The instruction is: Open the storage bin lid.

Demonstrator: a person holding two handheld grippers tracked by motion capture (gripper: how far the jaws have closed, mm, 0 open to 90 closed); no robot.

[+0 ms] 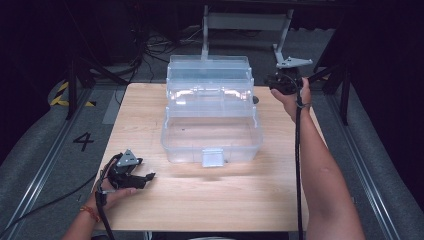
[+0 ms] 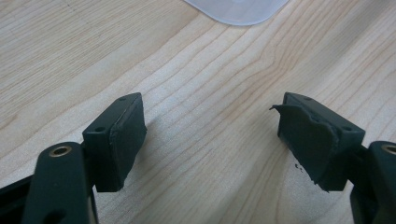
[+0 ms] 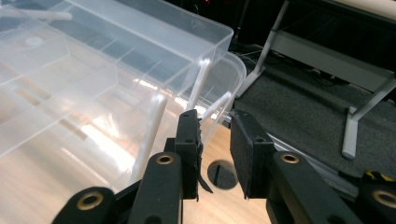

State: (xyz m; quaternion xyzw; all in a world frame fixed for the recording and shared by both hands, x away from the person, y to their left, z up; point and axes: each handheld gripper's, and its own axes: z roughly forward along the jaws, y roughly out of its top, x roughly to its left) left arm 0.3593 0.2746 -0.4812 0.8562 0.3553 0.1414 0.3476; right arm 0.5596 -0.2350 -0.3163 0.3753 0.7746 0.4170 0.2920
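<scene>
A clear plastic toolbox (image 1: 190, 150) stands open in the middle of the wooden table (image 1: 225, 200), its fold-out trays (image 1: 207, 67) raised toward the back. My left gripper (image 1: 146, 181) rests low at the table's near left, jaws open and nothing between them; in the left gripper view (image 2: 210, 135) bare wood lies under it and a corner of the box (image 2: 238, 11) shows ahead. My right gripper (image 1: 272, 81) is held at the box's far right corner. In the right gripper view (image 3: 215, 123) its jaws stand a narrow gap apart, empty, just short of a thin white tray link (image 3: 215, 105).
A blue-grey latch (image 1: 212, 157) hangs on the box's front wall. A round hole (image 3: 222, 173) sits in the tabletop near the right gripper. A metal stand (image 1: 245, 22) and cables lie behind the table, and floor rails (image 1: 45, 160) run along both sides.
</scene>
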